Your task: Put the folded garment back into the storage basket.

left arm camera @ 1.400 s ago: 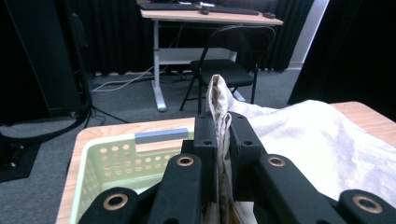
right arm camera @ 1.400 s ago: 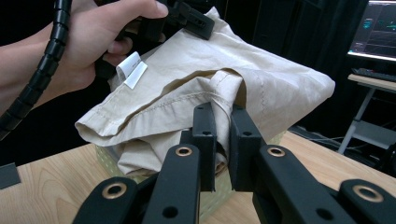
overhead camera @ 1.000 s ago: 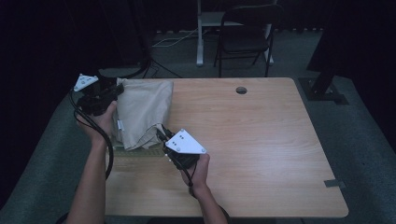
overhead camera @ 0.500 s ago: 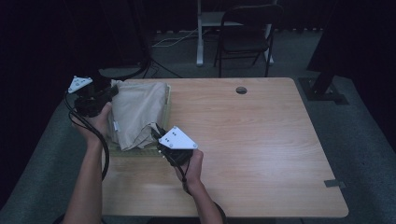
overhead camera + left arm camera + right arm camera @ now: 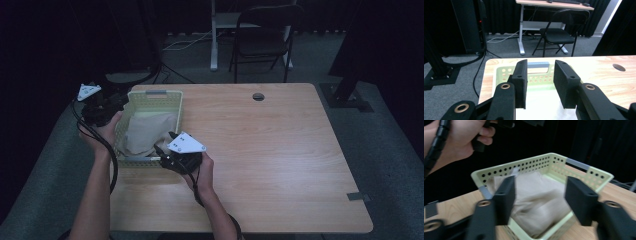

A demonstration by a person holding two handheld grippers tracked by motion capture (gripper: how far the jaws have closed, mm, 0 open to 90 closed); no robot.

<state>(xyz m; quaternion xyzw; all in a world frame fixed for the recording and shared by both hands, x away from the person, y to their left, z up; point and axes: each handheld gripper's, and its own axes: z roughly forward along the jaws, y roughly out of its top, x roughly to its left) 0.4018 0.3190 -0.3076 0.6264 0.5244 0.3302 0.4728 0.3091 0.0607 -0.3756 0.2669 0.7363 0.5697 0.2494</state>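
Two grippers have just been opened, nothing between their jaws: the left gripper (image 5: pixel 119 101) at the basket's (image 5: pixel 176 95) outer rim, the right gripper (image 5: pixel 162 152) at its near corner. The beige cloth (image 5: pixel 147 132) is seen lying inside the basket. Release is judged complete; next, both grippers should be drawn clear of the rim.

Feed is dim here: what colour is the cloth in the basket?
Beige cloth, lying in the pale green basket; clearest in the right gripper view.

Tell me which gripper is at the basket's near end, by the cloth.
The right gripper; its open jaws are at the basket's near rim beside the beige cloth, while the left gripper hangs at the far-left corner.
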